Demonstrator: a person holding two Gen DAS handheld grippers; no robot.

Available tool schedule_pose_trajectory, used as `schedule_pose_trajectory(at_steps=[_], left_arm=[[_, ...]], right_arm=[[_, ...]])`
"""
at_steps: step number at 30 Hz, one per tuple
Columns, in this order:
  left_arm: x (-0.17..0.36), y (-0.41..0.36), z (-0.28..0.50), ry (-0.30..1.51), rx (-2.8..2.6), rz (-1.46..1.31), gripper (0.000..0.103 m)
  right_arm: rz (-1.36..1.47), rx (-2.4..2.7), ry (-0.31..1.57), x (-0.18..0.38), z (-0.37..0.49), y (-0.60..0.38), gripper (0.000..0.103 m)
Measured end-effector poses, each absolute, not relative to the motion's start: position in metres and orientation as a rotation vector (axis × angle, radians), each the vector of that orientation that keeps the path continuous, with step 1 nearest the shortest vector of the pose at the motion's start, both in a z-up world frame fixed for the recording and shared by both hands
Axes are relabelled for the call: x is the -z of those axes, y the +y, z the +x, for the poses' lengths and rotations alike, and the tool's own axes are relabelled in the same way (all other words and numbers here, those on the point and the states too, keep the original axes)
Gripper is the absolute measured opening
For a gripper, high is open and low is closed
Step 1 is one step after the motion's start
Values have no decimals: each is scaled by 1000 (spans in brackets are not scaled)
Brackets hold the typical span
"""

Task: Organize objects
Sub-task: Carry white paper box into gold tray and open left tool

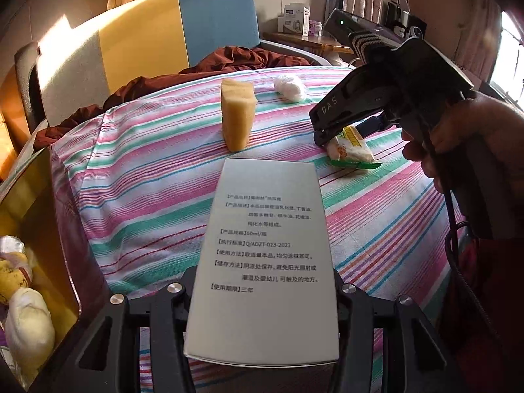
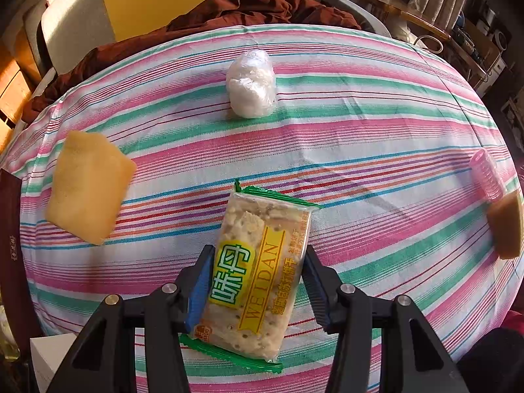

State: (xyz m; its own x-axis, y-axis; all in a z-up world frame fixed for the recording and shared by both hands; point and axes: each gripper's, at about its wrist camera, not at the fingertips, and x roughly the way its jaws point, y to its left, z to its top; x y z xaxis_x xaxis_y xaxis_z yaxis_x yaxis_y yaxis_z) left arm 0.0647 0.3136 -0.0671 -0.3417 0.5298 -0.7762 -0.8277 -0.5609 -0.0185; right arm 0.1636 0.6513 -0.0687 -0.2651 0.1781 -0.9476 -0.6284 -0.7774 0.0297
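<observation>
The left gripper (image 1: 262,298) is clamped on a silver carton (image 1: 263,255), its fingers pressing the carton's long sides; the printed face points up and the carton juts forward above the striped cloth (image 1: 157,177). The right gripper (image 2: 258,285) straddles a cracker packet (image 2: 255,271) lying flat on the cloth. Its fingers stand on either side of the packet, the left pad at the wrapper's edge, the right one close beside it; whether they truly pinch it is hard to say from this angle. In the left view the same gripper tips down onto the packet's far end, a hand (image 1: 458,137) wrapped round its handle.

To the left sits an open box (image 1: 49,229) with yellow inner walls, just beside the cloth's edge. Inside lie a white pouch (image 1: 29,321) and a yellow wrapped item (image 1: 13,278), with something shiny behind them.

Further out on the cloth, a yellow sponge (image 1: 237,114) stands on end beyond the carton, and a white wrapped ball (image 2: 250,85) lies well past the packet. At the right rim are a pink roller (image 2: 486,175) and a brown block (image 2: 506,229), touching or nearly so.

The cloth covers a bed; a rumpled brown blanket (image 2: 249,6) is heaped at its far side against a white, yellow and blue headboard (image 1: 140,42). Sunlit windows, curtains and a cluttered wooden table (image 1: 304,41) stand behind.
</observation>
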Motion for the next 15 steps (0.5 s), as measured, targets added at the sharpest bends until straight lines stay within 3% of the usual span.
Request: schedule_pose_trajectory(at_steps=[15], left_arm=[[14,254,47,322,-2114,-909,51]], right_arm=[[-1473,-2085,483,61,211,703,53]])
